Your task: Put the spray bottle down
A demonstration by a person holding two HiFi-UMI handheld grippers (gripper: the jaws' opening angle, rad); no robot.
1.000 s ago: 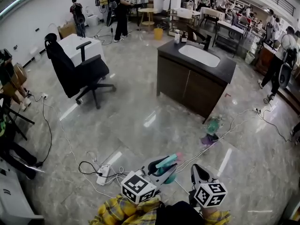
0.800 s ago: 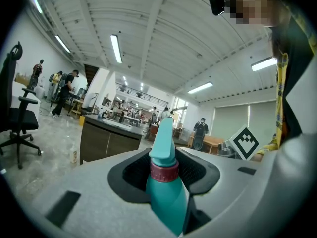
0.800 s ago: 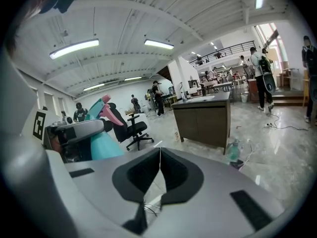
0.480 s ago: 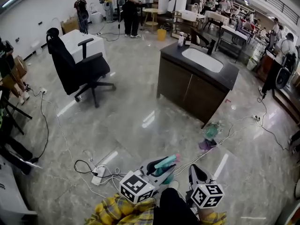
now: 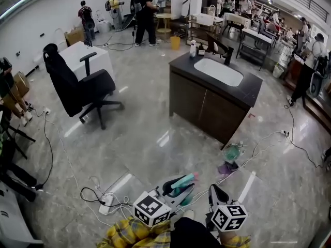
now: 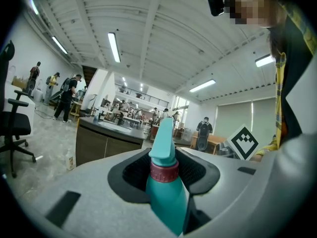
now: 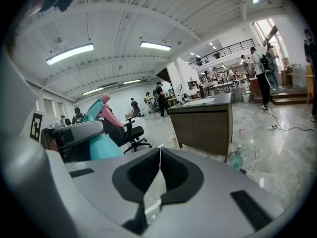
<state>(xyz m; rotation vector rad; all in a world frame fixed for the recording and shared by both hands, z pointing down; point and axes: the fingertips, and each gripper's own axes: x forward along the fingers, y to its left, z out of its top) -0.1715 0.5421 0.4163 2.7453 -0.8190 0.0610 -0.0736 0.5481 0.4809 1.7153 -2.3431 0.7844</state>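
Spray bottle [image 6: 166, 197] – teal plastic body, dark red collar ring [image 6: 164, 171] at the neck, teal nozzle head [image 6: 163, 143] tapering to a narrow tip. Seen side-on in the right gripper view, the bottle [image 7: 101, 145] has a pink trigger [image 7: 110, 117] under the teal head & a rounded body. In the head view the bottle [image 5: 183, 182] lies tilted, its pink-tipped nozzle aimed up-right toward the sink cabinet [image 5: 207, 99]. Label on it, if any, can't be made out from these angles.

Left gripper [image 5: 180, 186] is clamped on the bottle: in the left gripper view its black pads [image 6: 133, 170] sit on either side of the neck at the collar, w/ the body running down between them. The bottle is held off the grey tiled floor [image 5: 150, 138], low in front of the person, above loose cables & well apart from the cabinet.

Right gripper [image 5: 217, 192] is just beside it, on the right – jaws together, only a hairline seam between the pads [image 7: 159, 165], nothing in them.

Writing: the marker cube [image 5: 152, 209] on each gripper shows black & white square patterns only. A small bottle [image 6: 70, 160] on the floor by the cabinet has a pale label, too small to read. Bottles on the countertop [image 5: 193, 48] – print too small to read.
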